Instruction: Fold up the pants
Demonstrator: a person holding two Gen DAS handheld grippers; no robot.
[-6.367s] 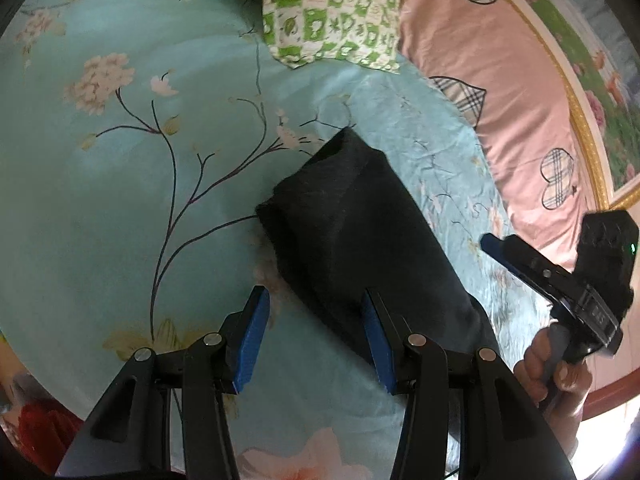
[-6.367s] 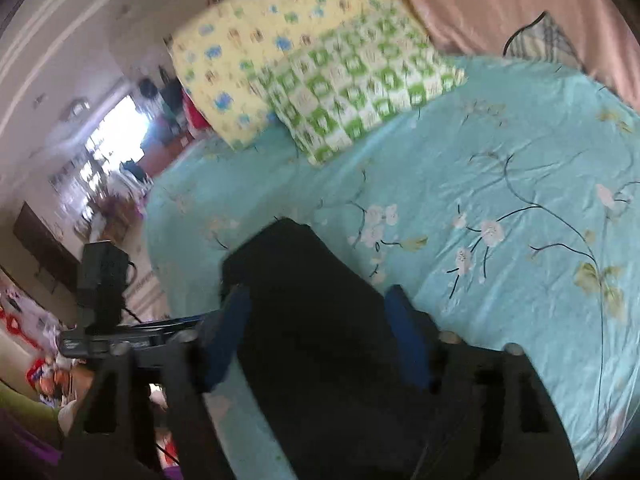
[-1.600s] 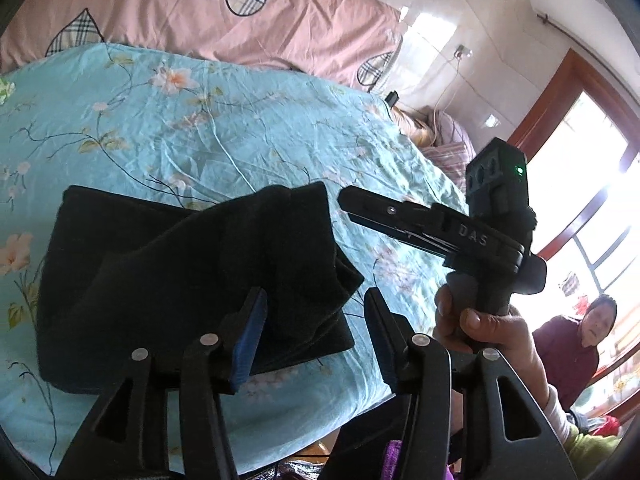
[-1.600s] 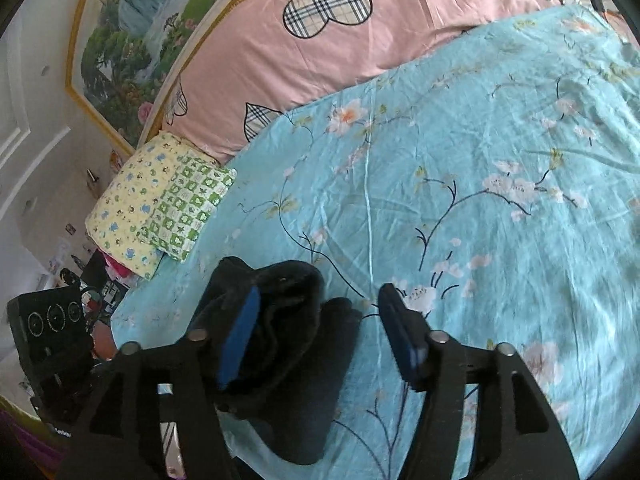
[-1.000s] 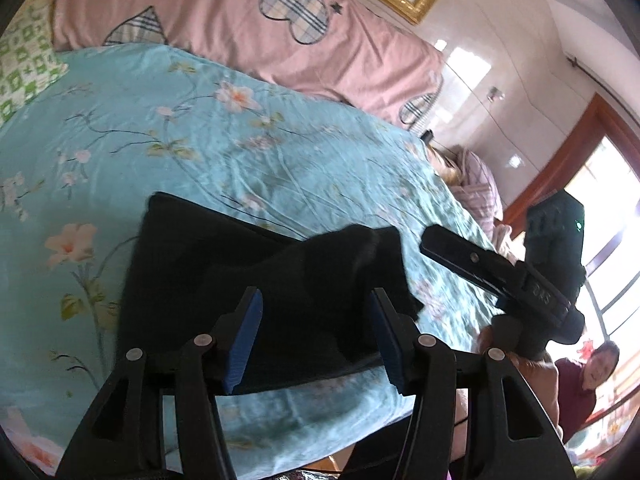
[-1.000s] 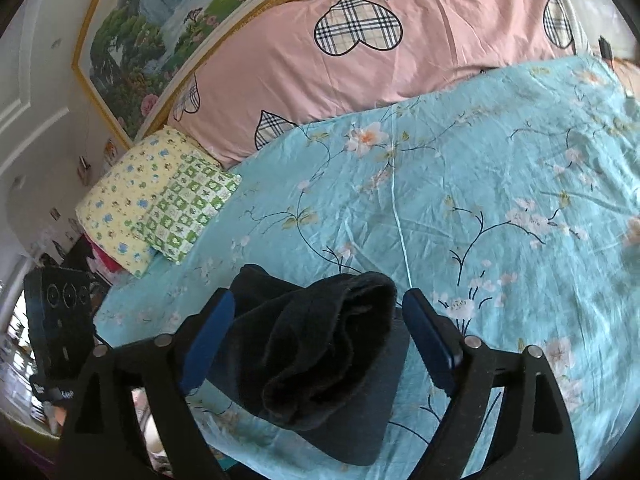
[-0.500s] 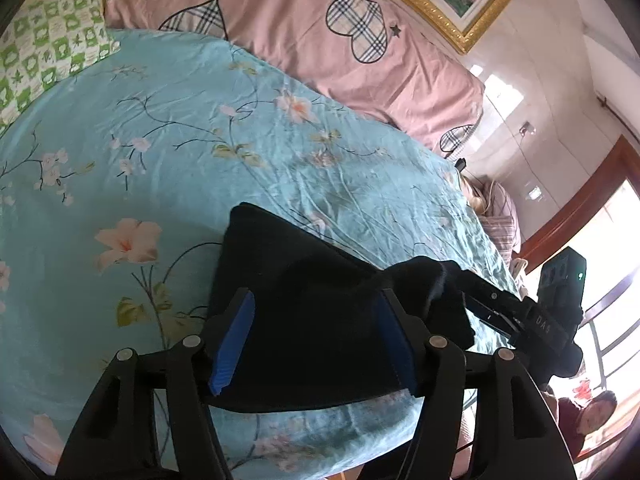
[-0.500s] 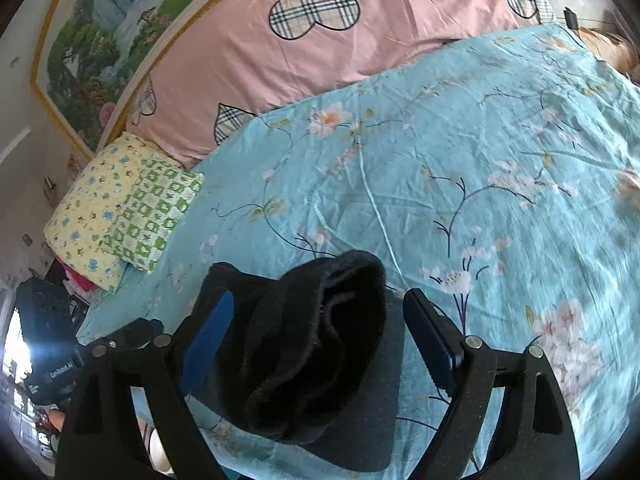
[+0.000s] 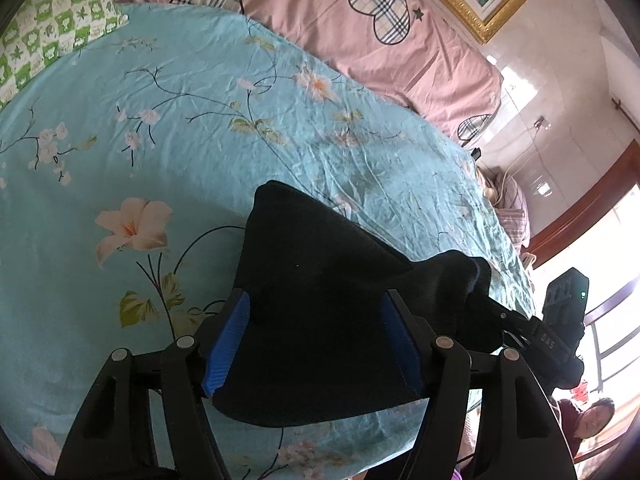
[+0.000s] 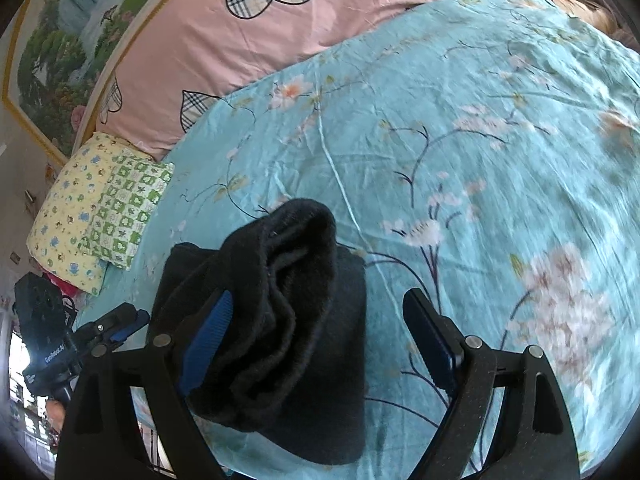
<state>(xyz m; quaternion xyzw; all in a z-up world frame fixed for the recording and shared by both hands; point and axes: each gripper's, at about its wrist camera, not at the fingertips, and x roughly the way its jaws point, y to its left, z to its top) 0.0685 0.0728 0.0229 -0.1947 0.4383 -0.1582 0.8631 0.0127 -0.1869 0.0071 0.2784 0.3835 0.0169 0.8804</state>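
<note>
Black pants [image 9: 320,300] on bed sheet [image 9: 160,120], btwn both tools: left tool [image 9: 316,340] opening, right tool [image 10: 320,344] wide, neither gripping.

You get bright daylight from the overexposed window [image 9: 616,344] beyond the bed's [image 9: 200,128] corner; fisheye edges curve and darken, and the right view's flowers blur.

pants [image 9: 320,300]: black, thick soft fabric | state: folded into a compact bundle, one rolled end [image 10: 288,256] raised and draped over the flat layers | place: on the blue floral bed [image 9: 200,120], at its near edge, well apart from the pillow end
</note>
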